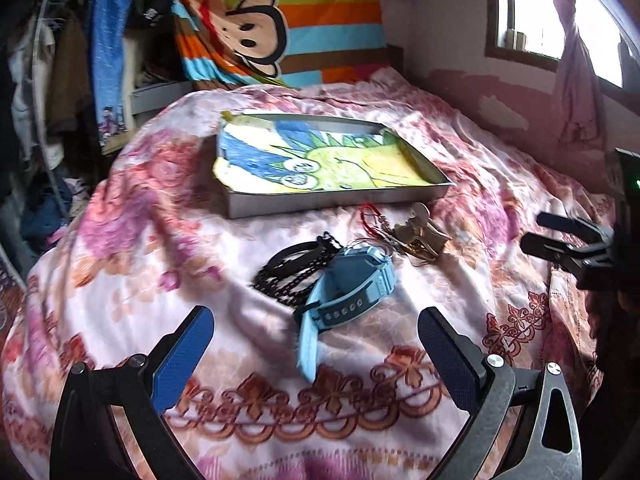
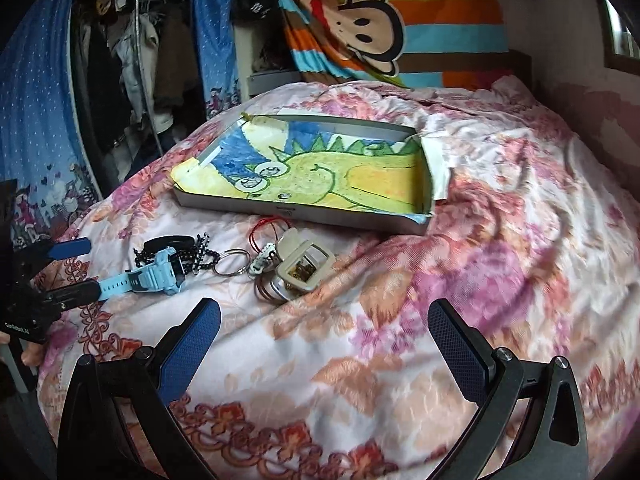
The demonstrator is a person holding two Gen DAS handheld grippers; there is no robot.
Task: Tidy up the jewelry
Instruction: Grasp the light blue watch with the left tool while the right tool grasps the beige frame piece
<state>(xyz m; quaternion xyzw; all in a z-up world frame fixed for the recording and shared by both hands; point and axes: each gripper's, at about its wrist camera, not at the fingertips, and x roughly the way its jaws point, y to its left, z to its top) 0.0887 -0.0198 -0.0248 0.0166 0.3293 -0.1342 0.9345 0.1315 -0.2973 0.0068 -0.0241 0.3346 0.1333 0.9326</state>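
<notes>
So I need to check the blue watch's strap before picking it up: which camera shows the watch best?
The left wrist view: the blue watch lies near centre, between the open jaws, strap holes visible. In the right wrist view the watch sits far left, smaller, its strap end touching the left gripper.

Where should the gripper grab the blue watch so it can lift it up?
Probably the loose strap end of the blue watch, the part trailing toward the left gripper. It lies flat and apart on the blanket, while the watch body leans against the black bead chain. Come from the near side, jaws across the strap's width.
</notes>
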